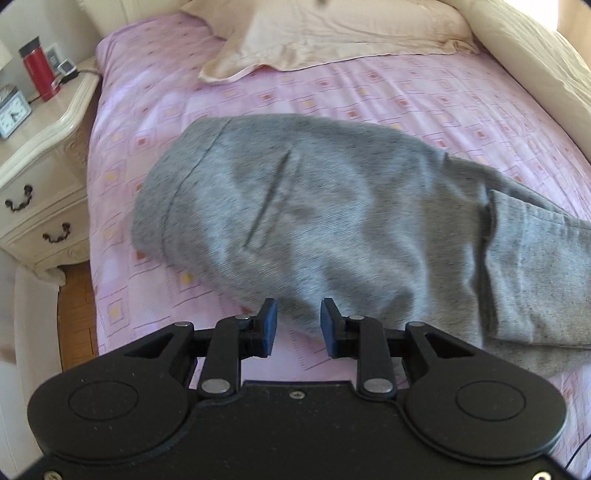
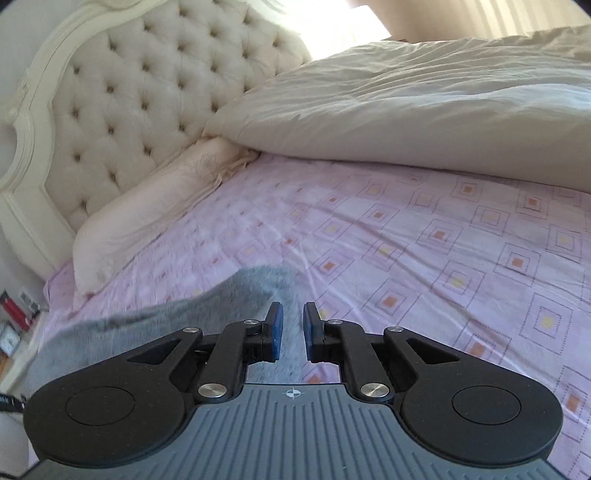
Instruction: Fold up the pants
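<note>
Both our grippers empty above grey pants on the bed.

Nearest, our left gripper (image 1: 298,325) holds its jaws apart with nothing between them; our right gripper (image 2: 293,328) shows a narrow empty gap. Beyond lie the grey pants (image 1: 314,206), seemingly folded over though blurred, on the pink sheet (image 1: 388,99). Farther off sit the pillow (image 1: 332,33) and tufted headboard (image 2: 147,92).

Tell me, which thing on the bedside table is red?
The tall red flask with the dark lid, standing upright at the back of the nightstand. The alarm clock beside it is pale.
</note>
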`<state>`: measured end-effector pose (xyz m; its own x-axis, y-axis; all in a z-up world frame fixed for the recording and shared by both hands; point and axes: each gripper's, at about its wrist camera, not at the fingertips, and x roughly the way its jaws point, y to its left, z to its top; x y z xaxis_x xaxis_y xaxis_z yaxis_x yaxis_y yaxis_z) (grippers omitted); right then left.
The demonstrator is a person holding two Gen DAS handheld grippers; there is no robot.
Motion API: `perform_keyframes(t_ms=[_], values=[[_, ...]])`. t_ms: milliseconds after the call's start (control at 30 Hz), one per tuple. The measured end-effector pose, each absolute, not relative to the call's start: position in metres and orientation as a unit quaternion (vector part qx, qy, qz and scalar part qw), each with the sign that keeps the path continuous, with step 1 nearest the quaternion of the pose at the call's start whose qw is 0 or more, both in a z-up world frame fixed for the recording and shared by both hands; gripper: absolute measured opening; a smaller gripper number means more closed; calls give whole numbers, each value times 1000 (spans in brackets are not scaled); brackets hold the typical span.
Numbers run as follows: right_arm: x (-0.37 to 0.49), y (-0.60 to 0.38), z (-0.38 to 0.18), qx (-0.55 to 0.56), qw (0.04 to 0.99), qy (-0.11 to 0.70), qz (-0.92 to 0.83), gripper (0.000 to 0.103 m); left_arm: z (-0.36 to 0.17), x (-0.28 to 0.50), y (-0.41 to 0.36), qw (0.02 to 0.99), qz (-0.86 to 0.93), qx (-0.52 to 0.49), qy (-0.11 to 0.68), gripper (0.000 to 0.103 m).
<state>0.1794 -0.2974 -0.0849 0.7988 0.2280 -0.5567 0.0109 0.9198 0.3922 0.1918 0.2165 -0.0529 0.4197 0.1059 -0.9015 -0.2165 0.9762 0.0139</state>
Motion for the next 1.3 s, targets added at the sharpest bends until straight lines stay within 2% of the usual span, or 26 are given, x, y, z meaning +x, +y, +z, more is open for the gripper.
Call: perform_keyframes(t_ms=[133,200,300,467,567,633,700,933,1067,1300], values=[[183,-252,-90,122,916,371,90,13,-51,185,243,840,104,-88,526,37],[185,-229,-98,65,910,399,93,13,-49,186,258,840,110,-110,521,44],[176,-208,-101,-13,923,374,89,13,-49,191,282,839,118,-133,514,50],[174,-225,-104,39,929,356,95,13,-54,200,316,841,129,-192,490,62],[177,-225,-103,47,931,350,94,13,-66,210,323,836,122,-220,487,63],[178,-220,-104,29,933,345,97,13,-76,219,323,831,122,-221,495,70],[176,-216,-105,17,934,341,103,13,-86,224,324,827,132,-223,498,85],[179,-218,-106,34,934,338,111,13,-97,204,328,831,135,-258,474,88],[181,-215,-107,36,934,335,115,13,-104,214,338,828,142,-265,474,102],[182,-211,-107,31,936,330,121,14,-106,242,351,826,194,-255,463,102]])
